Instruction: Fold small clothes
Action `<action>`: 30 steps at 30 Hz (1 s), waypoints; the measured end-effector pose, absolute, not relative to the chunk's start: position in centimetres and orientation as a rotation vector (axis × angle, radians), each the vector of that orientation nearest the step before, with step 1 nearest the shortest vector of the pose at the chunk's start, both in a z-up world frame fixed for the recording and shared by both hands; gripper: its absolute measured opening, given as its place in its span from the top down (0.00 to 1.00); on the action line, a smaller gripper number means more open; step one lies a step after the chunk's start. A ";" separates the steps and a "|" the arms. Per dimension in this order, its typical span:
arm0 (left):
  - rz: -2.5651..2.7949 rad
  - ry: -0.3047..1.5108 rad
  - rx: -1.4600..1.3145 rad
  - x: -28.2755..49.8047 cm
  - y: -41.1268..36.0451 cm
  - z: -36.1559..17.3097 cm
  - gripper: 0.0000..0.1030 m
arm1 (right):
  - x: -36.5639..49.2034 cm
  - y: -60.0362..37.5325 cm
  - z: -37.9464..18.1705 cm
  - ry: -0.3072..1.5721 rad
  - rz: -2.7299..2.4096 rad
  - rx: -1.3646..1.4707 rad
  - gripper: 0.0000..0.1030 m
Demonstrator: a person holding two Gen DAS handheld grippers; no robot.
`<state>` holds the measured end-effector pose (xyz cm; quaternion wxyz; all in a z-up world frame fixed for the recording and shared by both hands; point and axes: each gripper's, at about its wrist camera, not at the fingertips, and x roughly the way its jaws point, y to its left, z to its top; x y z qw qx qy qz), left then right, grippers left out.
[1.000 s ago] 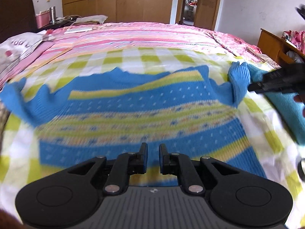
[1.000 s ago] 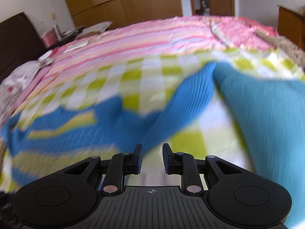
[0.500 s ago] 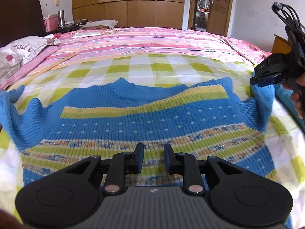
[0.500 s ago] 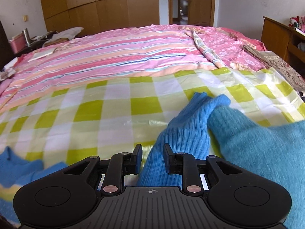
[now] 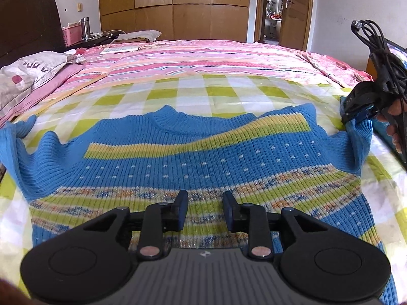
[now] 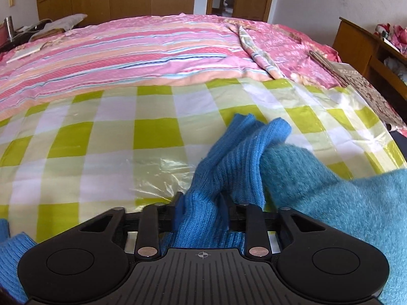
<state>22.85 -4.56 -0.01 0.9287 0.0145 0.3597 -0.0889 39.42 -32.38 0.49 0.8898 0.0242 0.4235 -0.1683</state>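
A small blue knitted sweater (image 5: 193,160) with yellow, green and orange stripes lies flat, front up, on a green-and-white checked sheet (image 5: 162,96), neck toward the far side. My left gripper (image 5: 205,211) hovers open and empty over its lower middle. My right gripper (image 6: 202,211) is shut on the sweater's right sleeve (image 6: 229,162), near the cuff, which sticks out past the fingers. In the left wrist view the right gripper (image 5: 356,111) holds that sleeve (image 5: 358,145) up at the right edge. The left sleeve (image 5: 12,139) lies spread out.
A fuzzy teal garment (image 6: 330,203) lies just right of the held sleeve. Beyond the checked sheet is a pink striped bedspread (image 6: 127,48). A pillow (image 5: 30,68) lies at far left. A wooden cabinet (image 6: 368,50) stands to the right, wardrobes (image 5: 173,5) at the back.
My left gripper has opened wider and hangs steady over the sweater. My right gripper has taken the right sleeve between its fingers and drawn it outward, straightening the sweater.
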 end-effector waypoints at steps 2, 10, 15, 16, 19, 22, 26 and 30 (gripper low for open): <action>-0.182 0.739 0.029 22.6 -4.4 0.1 0.65 | 39.1 -32.5 0.7 0.879 -0.345 0.049 0.91; -0.184 0.732 -0.003 21.3 -3.1 1.2 0.65 | 35.4 -31.9 5.8 0.717 -0.223 0.185 0.92; -0.149 0.715 -0.002 19.8 -1.0 2.0 0.65 | 29.5 -27.4 10.7 0.584 0.067 0.228 0.92; -0.136 0.714 -0.008 19.5 -0.3 2.1 0.65 | 28.2 -26.1 11.4 0.575 0.140 0.227 0.92; -0.097 0.714 -0.028 18.8 1.4 2.2 0.65 | 24.5 -21.5 11.7 0.600 0.370 0.185 0.90; -0.068 0.716 -0.026 18.5 2.7 2.2 0.65 | 22.4 -17.1 10.0 0.729 0.554 0.078 0.84; -0.054 0.706 -0.039 18.5 3.6 2.3 0.65 | 21.6 -15.1 8.9 0.750 0.562 -0.049 0.83; -0.062 0.702 -0.035 19.3 3.2 2.1 0.65 | 25.5 -18.4 10.0 0.712 0.455 0.069 0.82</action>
